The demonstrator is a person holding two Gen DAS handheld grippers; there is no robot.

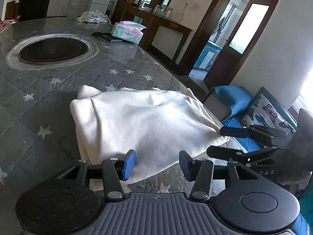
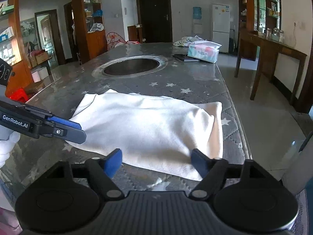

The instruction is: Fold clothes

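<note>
left wrist view, white cloth (image 1: 144, 121) beyond left gripper (image 1: 157, 164), jaws apart

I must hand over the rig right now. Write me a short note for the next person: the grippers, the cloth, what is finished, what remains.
Left gripper: open, holds nothing, at the near edge of the white garment.
Right gripper: open, holds nothing, at the same near edge, toward the table's right side.
The garment lies on the grey star-pattern table cover, doubled over but loose and wrinkled, not a neat stack.
Done: it looks folded at least once.
Left: grasp the edge, fold again, smooth it.
Far end: tissue pack, keep clear.
</note>
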